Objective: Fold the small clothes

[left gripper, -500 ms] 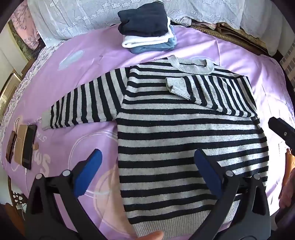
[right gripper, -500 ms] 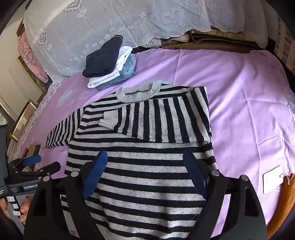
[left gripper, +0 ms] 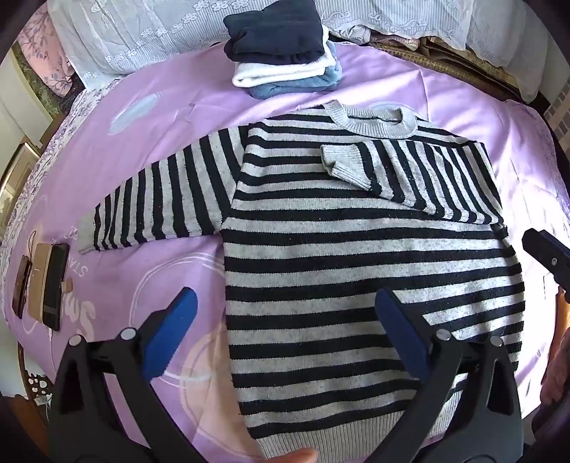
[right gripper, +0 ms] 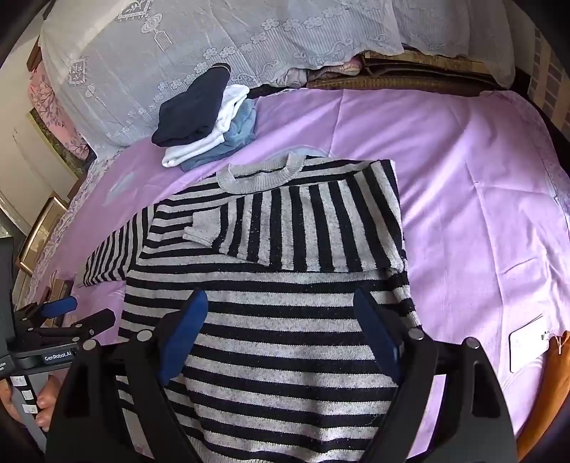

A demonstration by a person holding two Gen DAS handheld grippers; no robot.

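A grey and black striped sweater (left gripper: 356,270) lies flat, front up, on the purple bed sheet (left gripper: 160,117). One sleeve is folded across the chest (left gripper: 409,174), its cuff near the collar. The other sleeve (left gripper: 153,206) lies spread out to the left. My left gripper (left gripper: 285,320) hovers open over the sweater's lower left edge, nothing between its blue pads. In the right wrist view my right gripper (right gripper: 281,320) hangs open above the sweater's (right gripper: 285,374) body, also holding nothing. The left gripper (right gripper: 76,315) shows at that view's left edge, held by a hand.
A stack of folded clothes (left gripper: 281,46), navy on white on blue, sits beyond the collar by the lace-covered pillows (left gripper: 142,32). A phone and small items (left gripper: 46,285) lie at the bed's left edge. A white tag (right gripper: 527,342) and orange fabric (right gripper: 555,374) sit on the right.
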